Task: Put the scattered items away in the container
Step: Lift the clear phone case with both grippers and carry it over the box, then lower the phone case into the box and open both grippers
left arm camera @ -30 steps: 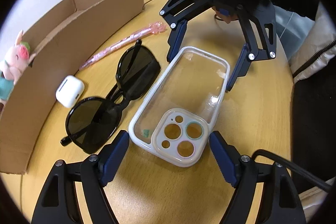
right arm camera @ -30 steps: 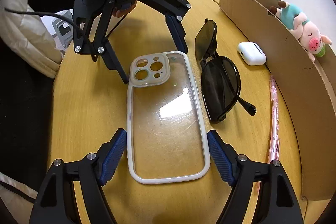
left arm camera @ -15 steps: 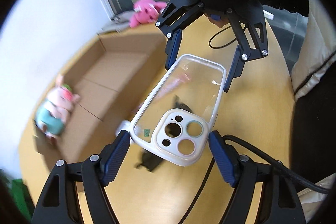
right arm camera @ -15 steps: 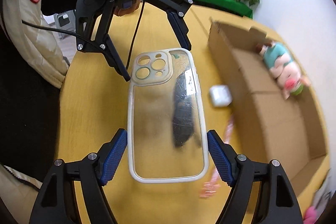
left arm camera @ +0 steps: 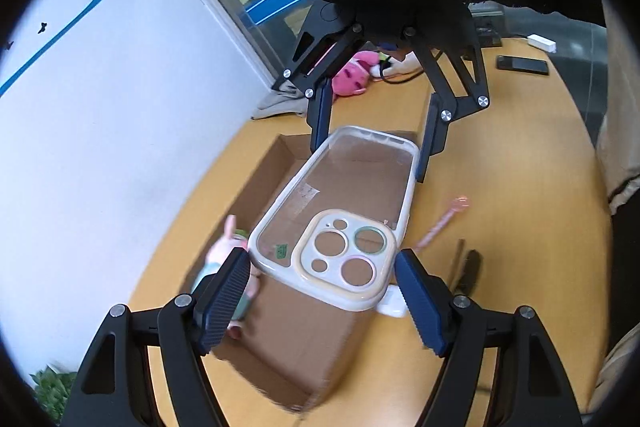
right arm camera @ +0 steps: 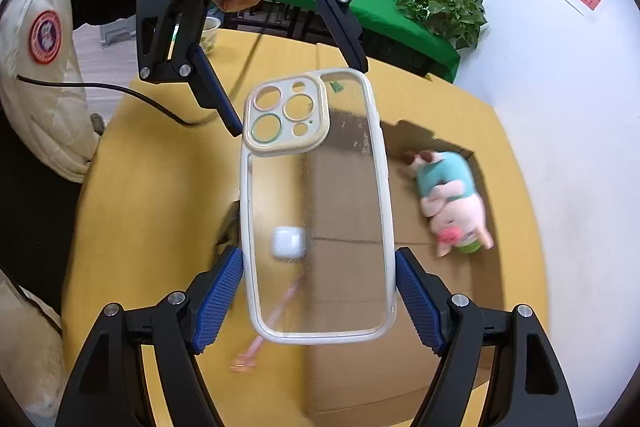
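Observation:
A clear phone case (left arm camera: 340, 211) with a white rim is held in the air between both grippers, above the open cardboard box (left arm camera: 280, 327). My left gripper (left arm camera: 320, 291) is shut on its camera end. My right gripper (right arm camera: 318, 303) is shut on the other end of the case (right arm camera: 316, 227). A plush pig (right arm camera: 452, 203) lies inside the box (right arm camera: 348, 379). On the table beside the box lie a white earbud case (right arm camera: 288, 243), a pink pen (left arm camera: 440, 223) and black sunglasses (left arm camera: 466, 267), partly hidden.
A round wooden table (left arm camera: 520, 195) carries a pink plush toy (left arm camera: 356, 75) and a black phone (left arm camera: 522, 65) at its far side. A white wall (left arm camera: 120, 107) runs along the left. Green plants (right arm camera: 432, 3) stand beyond the table.
Both grippers have lifted the phone case off the table and carried it sideways over the cardboard box. The sunglasses, earbud case and pen stayed on the table.

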Demonstrator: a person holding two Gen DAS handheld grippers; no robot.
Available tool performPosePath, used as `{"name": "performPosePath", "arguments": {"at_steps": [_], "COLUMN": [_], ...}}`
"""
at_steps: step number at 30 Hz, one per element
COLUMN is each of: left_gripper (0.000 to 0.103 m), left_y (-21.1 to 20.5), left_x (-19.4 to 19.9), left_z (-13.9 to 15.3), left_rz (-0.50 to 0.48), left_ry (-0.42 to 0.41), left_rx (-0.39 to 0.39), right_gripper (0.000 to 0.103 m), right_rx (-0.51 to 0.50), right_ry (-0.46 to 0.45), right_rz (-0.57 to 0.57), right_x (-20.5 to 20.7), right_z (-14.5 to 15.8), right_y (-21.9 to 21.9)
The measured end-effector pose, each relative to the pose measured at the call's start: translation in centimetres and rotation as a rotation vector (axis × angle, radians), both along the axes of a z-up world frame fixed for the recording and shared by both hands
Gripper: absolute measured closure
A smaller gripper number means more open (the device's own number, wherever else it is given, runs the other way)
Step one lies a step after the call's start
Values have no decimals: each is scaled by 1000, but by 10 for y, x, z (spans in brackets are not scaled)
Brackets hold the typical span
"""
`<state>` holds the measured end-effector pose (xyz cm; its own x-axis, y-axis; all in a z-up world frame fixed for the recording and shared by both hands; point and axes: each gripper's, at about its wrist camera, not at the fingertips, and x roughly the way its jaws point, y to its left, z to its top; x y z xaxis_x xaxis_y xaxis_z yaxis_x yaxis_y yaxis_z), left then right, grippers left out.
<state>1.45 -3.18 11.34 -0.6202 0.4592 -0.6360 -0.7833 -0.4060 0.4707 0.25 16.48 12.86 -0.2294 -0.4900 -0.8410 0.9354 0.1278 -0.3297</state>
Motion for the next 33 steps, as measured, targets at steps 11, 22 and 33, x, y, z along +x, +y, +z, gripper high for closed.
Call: {"name": "performPosePath", "arguments": {"at_steps": [11, 22, 33], "left_gripper": [28, 28, 89], "left_y": [-22, -41, -50], "left_x": [-82, -162, -196], "left_z": [-31, -109, -164], "left_rz": [34, 82, 104], "left_ry": [-75, -241, -369], "left_rx": [-43, -97, -198], "right_gripper": [22, 22, 22], "right_rx": [21, 74, 88], "right_ry": [-63, -199, -289], "right_rz": [22, 24, -27], "right_x": [-85, -162, -195], "right_z": [-20, -99, -144], "right_y": [-44, -89, -113]}}
